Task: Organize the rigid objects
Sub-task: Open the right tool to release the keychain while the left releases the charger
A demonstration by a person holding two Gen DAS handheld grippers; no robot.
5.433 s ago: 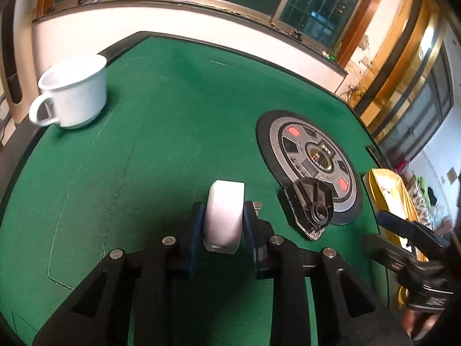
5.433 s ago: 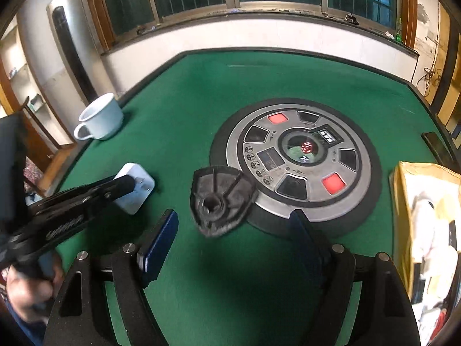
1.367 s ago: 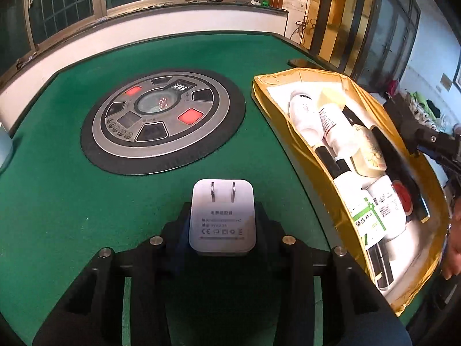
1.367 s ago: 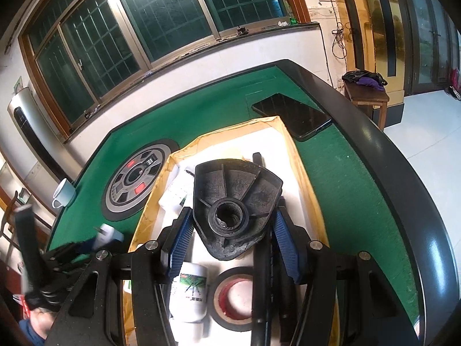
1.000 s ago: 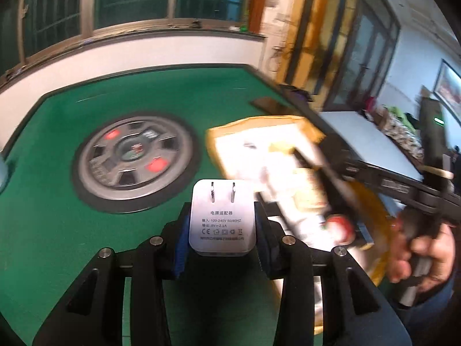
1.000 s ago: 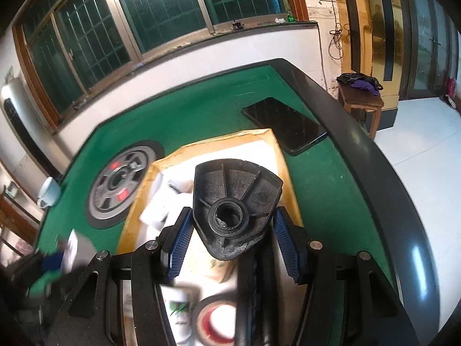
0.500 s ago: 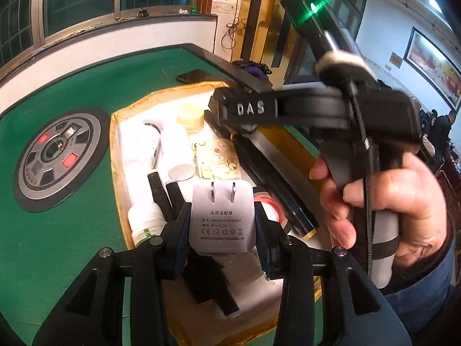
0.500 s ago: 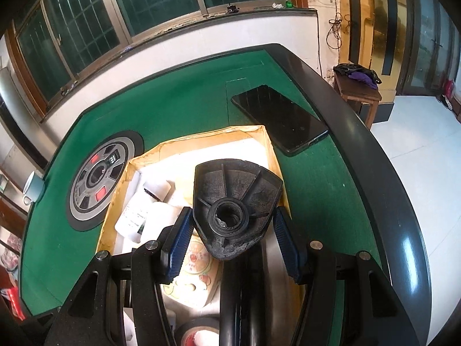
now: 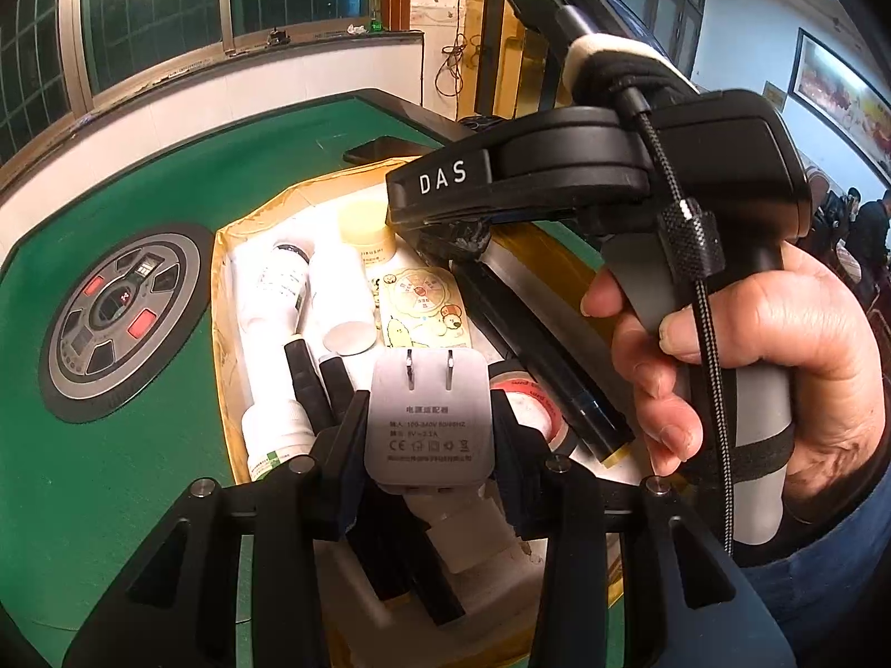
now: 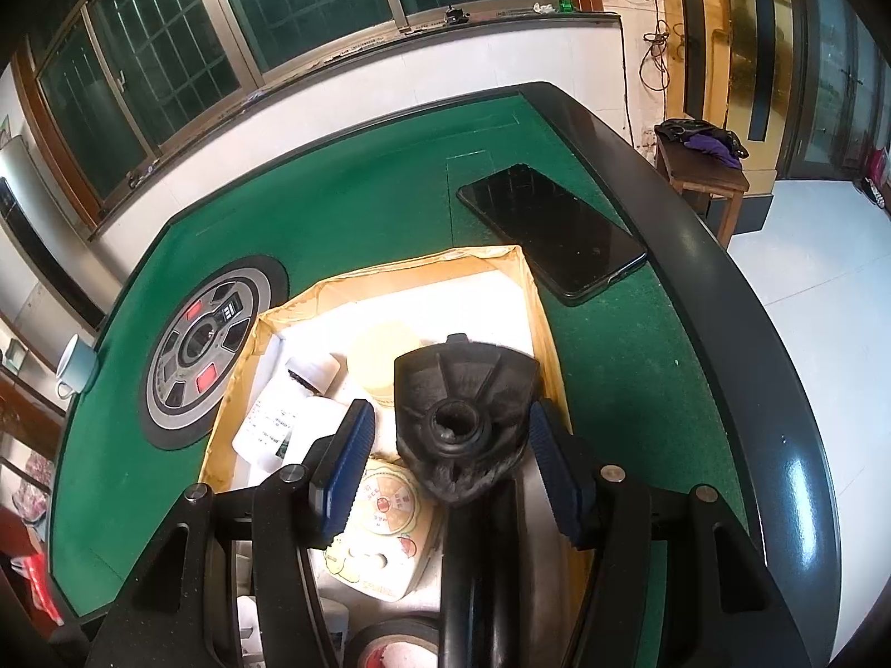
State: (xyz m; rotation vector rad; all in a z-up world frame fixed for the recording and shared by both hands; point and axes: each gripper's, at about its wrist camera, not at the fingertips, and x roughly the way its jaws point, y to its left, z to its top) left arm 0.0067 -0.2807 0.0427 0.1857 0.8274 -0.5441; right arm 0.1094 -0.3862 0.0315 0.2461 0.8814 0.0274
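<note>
Two tools over the box (image 10: 548, 334): left tool (image 9: 429, 428) pinches the light, stiff charger (image 9: 429, 423) by its flat sides, right tool (image 10: 448, 462) gapes around the black part (image 10: 462, 384) at 12 o'clock.

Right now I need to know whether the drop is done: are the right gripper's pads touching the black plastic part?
Apart. The right wrist view shows green gaps between each blue pad of the right gripper and the black plastic part.

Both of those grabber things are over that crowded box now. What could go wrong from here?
The box is crowded, so the black plastic part, now loose between the right gripper's open jaws, might roll off the items beneath. The left gripper holds the white charger right beside the hand; they could bump.
</note>
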